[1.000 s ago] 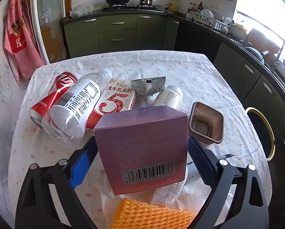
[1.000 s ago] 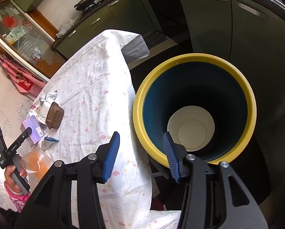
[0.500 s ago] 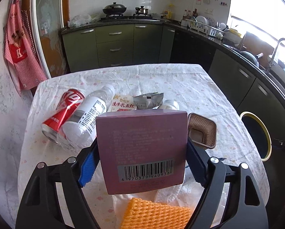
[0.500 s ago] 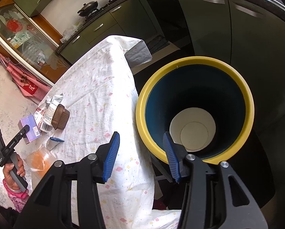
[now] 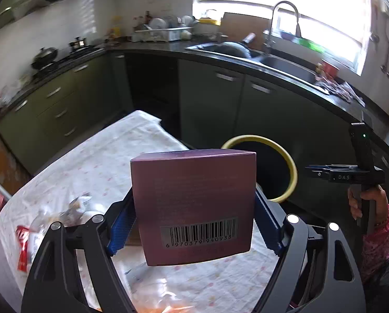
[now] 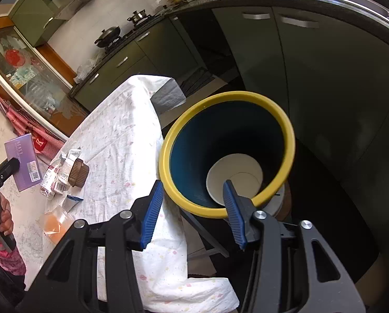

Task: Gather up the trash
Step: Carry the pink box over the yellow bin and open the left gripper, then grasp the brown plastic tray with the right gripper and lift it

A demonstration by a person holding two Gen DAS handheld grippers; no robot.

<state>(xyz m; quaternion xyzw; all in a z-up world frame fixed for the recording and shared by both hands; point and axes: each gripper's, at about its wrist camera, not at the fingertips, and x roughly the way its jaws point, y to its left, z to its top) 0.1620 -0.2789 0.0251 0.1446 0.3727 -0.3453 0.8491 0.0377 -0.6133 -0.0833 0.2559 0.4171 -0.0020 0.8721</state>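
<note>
1. Blue pads of the left gripper (image 5: 194, 224) press against both sides of a purple box (image 5: 194, 206), which is held lifted above the table (image 5: 111, 156), barcode face toward the camera.
2. From the right wrist view the same box (image 6: 21, 160) shows at the far left, clear of the tabletop, with the left hand (image 6: 1, 219) gripping the handle below it.
3. Beyond the box, just past the table's edge, stands a bin (image 5: 288, 161) with a yellow rim and dark blue inside.
4. The right gripper (image 6: 191, 208) hangs over the near rim of the bin (image 6: 285, 130), its fingers spread apart and grasping nothing; one blue pad lies outside the rim, the other over the opening.
5. A white disc (image 6: 236, 174) lies at the bottom of the bin.
6. Left on the floral tablecloth (image 6: 121, 135) are a brown ridged cup (image 6: 78, 173), a cluster of wrappers and small bottles (image 6: 58, 174) beside it, and an orange mesh piece (image 6: 54, 225) nearer the person.
7. A red can (image 5: 22, 245) shows blurred at the table's left edge in the left wrist view.
8. The right hand (image 5: 366, 203) holds its gripper handle just right of the bin.
</note>
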